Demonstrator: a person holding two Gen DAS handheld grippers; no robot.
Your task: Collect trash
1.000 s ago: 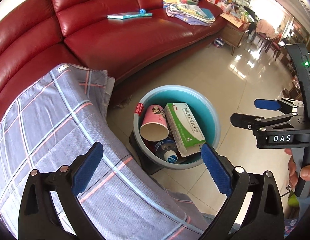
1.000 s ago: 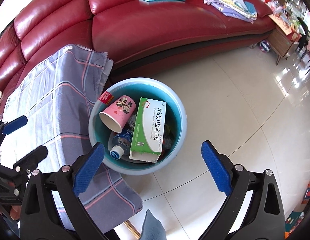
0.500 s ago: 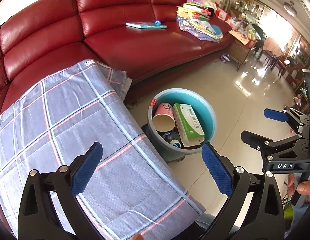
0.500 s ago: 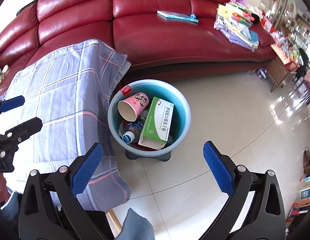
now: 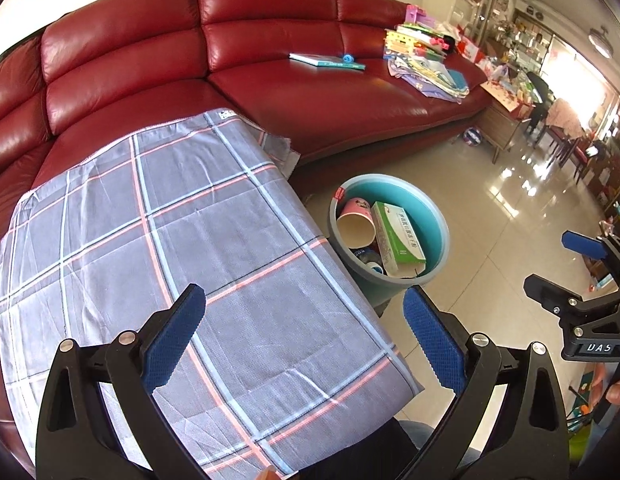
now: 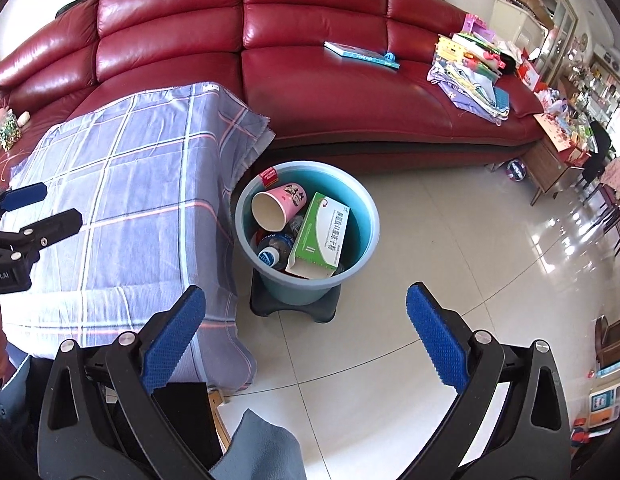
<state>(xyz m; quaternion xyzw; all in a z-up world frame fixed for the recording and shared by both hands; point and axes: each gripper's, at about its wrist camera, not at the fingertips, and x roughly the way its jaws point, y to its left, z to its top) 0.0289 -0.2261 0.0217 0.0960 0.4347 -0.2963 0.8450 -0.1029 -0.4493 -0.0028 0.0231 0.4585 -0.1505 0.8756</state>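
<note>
Above both wide-spread, empty grippers, left (image 5: 303,336) and right (image 6: 305,336), sits the trash-filled blue bin (image 6: 366,216), apart from the fingers (image 6: 173,336).

Red leather sofa (image 6: 330,92) along wall; glossy pale tile floor (image 6: 450,280); plaid cloth (image 5: 169,260) over low surface; bright daylight far right.

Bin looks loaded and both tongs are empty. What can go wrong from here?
1. The green-and-white box stands on end and reaches about rim height in the blue bin; anything dropped on it may bounce out.
2. The bin sits on a small dark stool, so a nudge from the right tongs might tip it.
3. The plaid cloth hangs close beside the bin and could snag the open left tongs.
</note>
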